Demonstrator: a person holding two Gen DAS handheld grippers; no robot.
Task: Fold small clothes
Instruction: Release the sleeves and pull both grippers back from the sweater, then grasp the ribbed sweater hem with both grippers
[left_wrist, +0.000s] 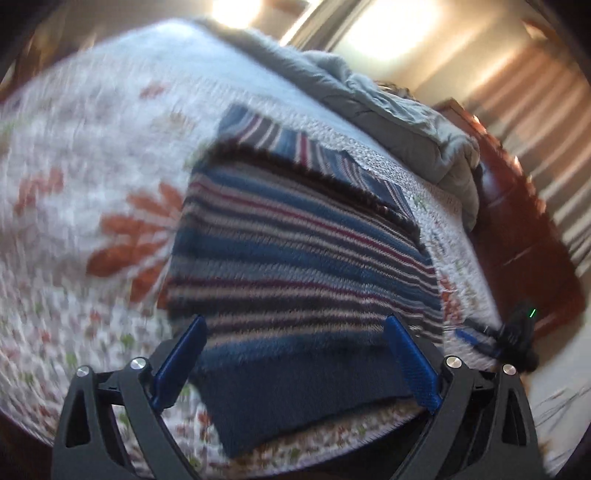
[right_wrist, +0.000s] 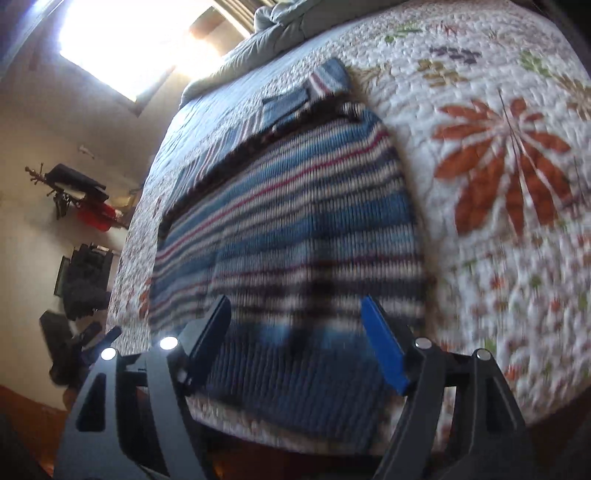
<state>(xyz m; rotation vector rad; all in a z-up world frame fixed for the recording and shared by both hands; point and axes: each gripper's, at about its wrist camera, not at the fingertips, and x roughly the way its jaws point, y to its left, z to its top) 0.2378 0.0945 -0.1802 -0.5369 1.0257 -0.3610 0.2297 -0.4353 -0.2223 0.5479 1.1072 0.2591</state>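
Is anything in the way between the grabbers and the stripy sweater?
Nothing visible. The striped sweater lies flat on the floral quilt, right ahead of the left gripper and the right gripper, both with jaws open and empty.

One striped sweater (left_wrist: 295, 258), one floral quilt (left_wrist: 92, 155), one grey blanket (left_wrist: 388, 110), two claws (left_wrist: 295, 354).

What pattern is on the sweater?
The sweater has blue, white and red stripes; clearest in the right wrist view.
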